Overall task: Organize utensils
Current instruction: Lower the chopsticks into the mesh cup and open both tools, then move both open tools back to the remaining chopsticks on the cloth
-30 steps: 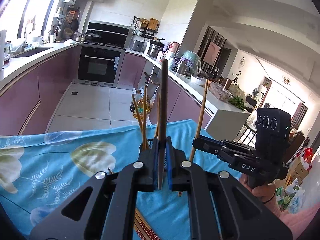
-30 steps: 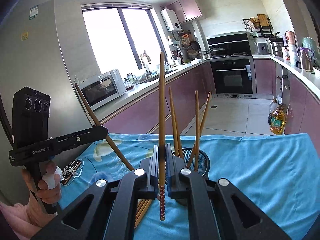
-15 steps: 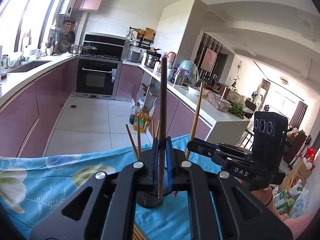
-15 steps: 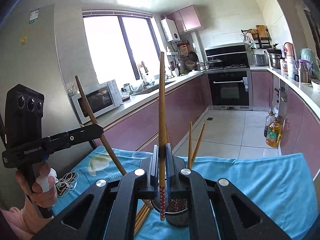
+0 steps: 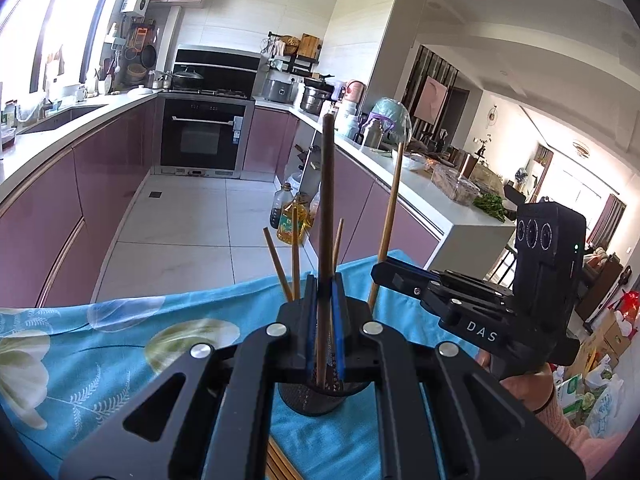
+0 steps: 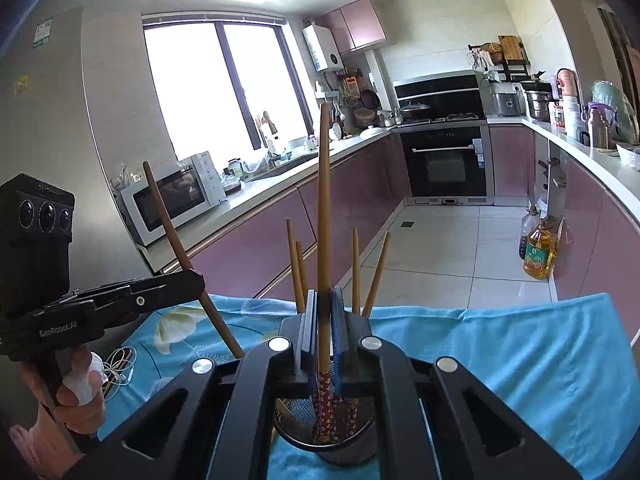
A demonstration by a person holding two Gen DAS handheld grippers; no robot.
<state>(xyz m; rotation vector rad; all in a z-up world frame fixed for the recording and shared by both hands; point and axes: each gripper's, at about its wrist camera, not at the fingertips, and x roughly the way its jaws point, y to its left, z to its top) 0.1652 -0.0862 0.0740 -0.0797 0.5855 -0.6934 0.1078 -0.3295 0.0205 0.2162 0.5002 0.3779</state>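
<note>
- Left tongs [image 5: 325,320] pinch a dark chopstick [image 5: 327,208] upright; right tongs [image 6: 325,332] clamp a flower-patterned chopstick [image 6: 323,216].
- Both tips hang over the mesh holder [image 6: 320,436] on the blue-clothed bench [image 6: 500,360].
- Chopsticks already inside [image 6: 354,268] lean outward; a careless drop could snag them or tip the holder.

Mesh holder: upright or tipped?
Upright. The mesh holder stands on the blue cloth, with chopsticks standing in it.

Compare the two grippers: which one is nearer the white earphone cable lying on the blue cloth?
Left. The hand holding the left gripper is right beside the white earphone cable; the right gripper sits farther along the cloth, over the black mesh holder.
</note>
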